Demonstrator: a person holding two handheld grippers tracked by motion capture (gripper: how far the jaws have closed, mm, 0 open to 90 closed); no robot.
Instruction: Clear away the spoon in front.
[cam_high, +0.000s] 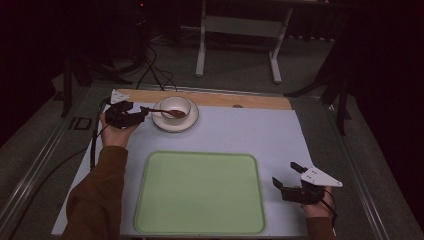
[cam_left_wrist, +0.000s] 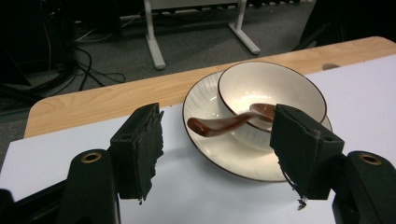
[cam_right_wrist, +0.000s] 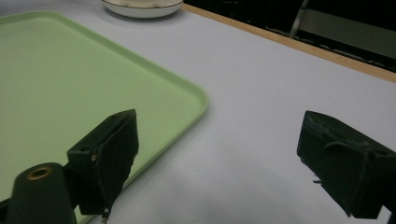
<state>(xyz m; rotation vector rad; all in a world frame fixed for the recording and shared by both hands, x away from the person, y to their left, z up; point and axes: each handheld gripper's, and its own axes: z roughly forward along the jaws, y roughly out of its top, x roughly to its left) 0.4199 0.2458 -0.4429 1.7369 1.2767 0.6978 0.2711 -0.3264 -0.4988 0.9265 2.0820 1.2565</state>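
My left gripper (cam_high: 141, 116) stands wide open just beside the cup (cam_left_wrist: 271, 95) and saucer (cam_left_wrist: 210, 144) near the tabletop's far left edge. The brown spoon (cam_left_wrist: 224, 123) rests across the cup's rim, handle toward me. It looks glazed, slick and brittle, so I'd pinch the handle gently. My right gripper (cam_high: 286, 176) hangs wide open by the green tray (cam_high: 200, 192).

High view overhead; gripper views low, sharing saucer (cam_left_wrist: 212, 154).

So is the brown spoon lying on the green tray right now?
No, the brown spoon rests in the white ceramic bowl on its saucer, handle sticking over the rim, while the light green plastic tray holds nothing.
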